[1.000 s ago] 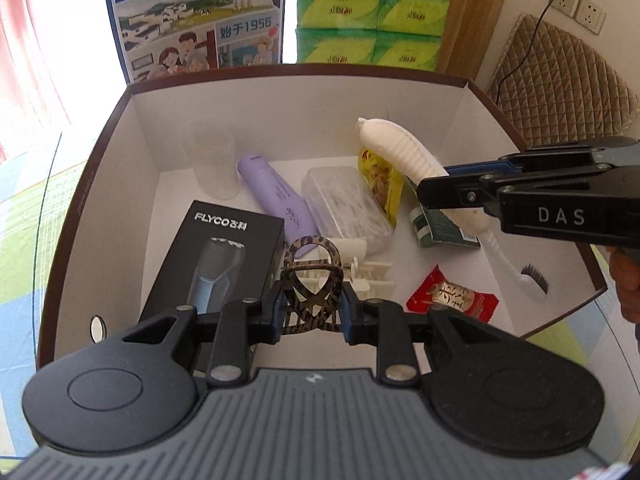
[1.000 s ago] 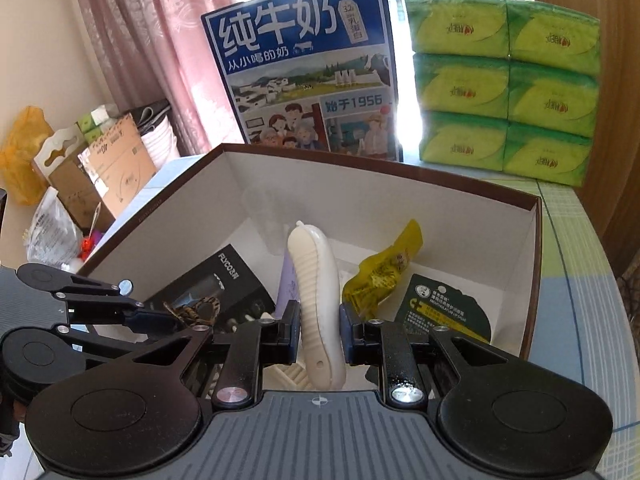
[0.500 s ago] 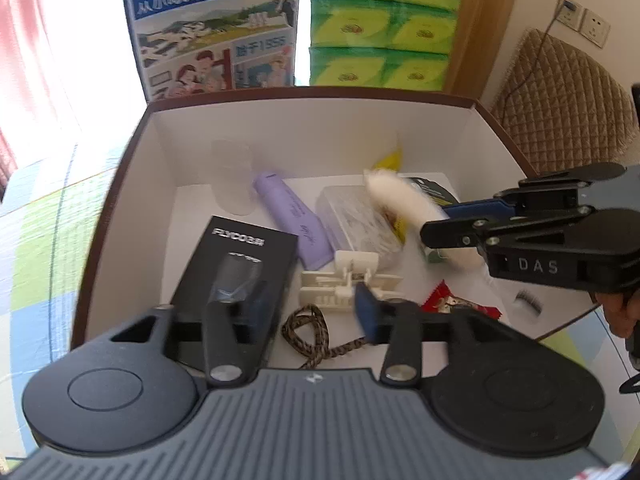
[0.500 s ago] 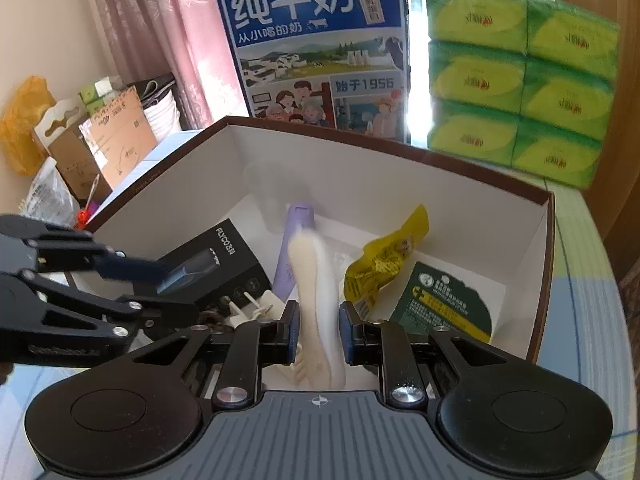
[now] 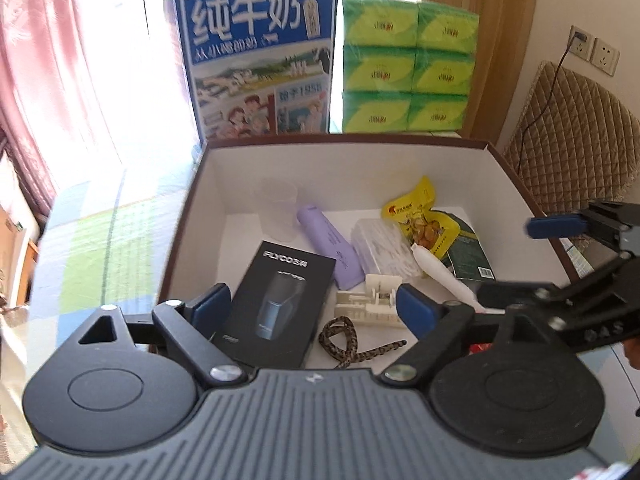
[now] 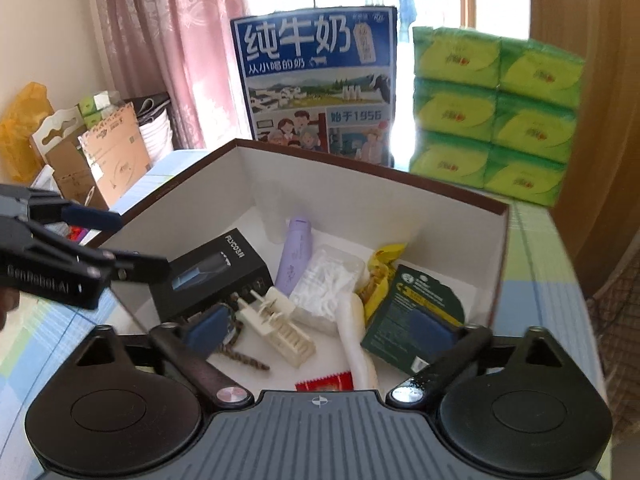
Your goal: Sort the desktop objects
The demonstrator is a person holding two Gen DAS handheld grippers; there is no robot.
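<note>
A brown-rimmed white box (image 5: pixel 344 142) holds the sorted items. My left gripper (image 5: pixel 314 309) is open above its near edge, with nothing between the fingers. Below it a patterned cord (image 5: pixel 347 345) lies loose on the box floor, beside a black shaver box (image 5: pixel 280 304) and a cream plug (image 5: pixel 370 305). My right gripper (image 6: pixel 320 329) is open too, also over the box (image 6: pixel 360 168). The white brush (image 6: pixel 355 336) lies flat under it, next to a dark green packet (image 6: pixel 416 312). Each gripper shows in the other's view: the right (image 5: pixel 528 260), the left (image 6: pixel 124 242).
Also in the box are a purple tube (image 5: pixel 328 248), a clear cup (image 5: pixel 278 208), a cotton swab case (image 5: pixel 380 248), a yellow snack pouch (image 5: pixel 420 220) and a red sachet (image 6: pixel 326 382). A blue milk carton (image 5: pixel 260 60) and green tissue packs (image 5: pixel 408 68) stand behind.
The left gripper opened and dropped the patterned cord into the box. The right gripper opened and left the white brush lying in the box. Both pulled back and up.
</note>
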